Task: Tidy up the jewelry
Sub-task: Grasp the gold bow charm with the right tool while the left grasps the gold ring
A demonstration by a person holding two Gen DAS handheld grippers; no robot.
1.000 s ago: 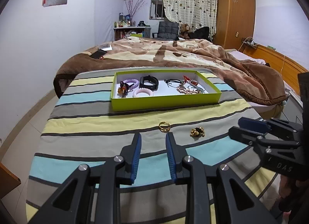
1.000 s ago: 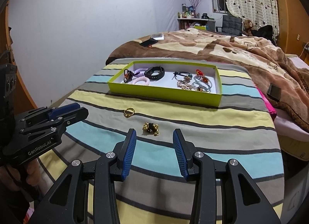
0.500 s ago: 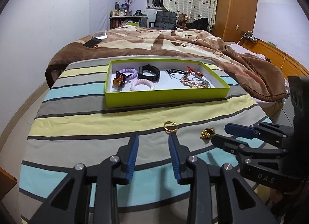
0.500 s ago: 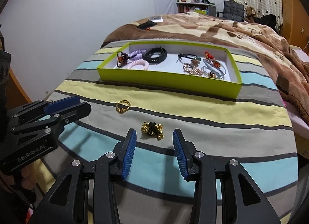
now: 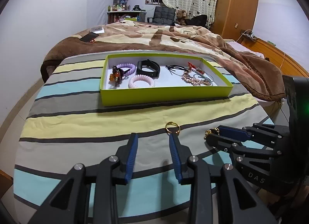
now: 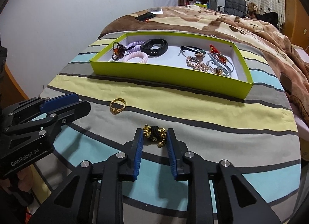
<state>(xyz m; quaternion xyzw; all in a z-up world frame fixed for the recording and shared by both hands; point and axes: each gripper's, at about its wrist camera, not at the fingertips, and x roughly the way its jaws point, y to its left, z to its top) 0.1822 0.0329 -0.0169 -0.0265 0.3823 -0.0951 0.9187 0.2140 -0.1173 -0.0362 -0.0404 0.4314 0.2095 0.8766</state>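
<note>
A gold ring (image 5: 172, 127) lies on the striped cloth, just beyond the right fingertip of my open left gripper (image 5: 153, 137); it also shows in the right wrist view (image 6: 117, 106). A black hair tie with gold bells (image 6: 154, 133) lies between the fingertips of my right gripper (image 6: 154, 134), whose jaws stand open on either side of it. A lime-green box (image 5: 166, 96) further back holds bracelets, a black band and hair ties. The right gripper also shows from the left wrist view (image 5: 216, 137), hiding most of the bells.
A brown patterned blanket (image 5: 154, 36) covers the bed behind the box, with a phone (image 5: 89, 37) on it. The striped cloth's right edge (image 6: 297, 146) drops off. A wardrobe (image 5: 235, 3) and shelves stand far back.
Both grippers have moved forward and down to the cloth. The right one now straddles the bell hair tie; the left one has come up to the gold ring.
</note>
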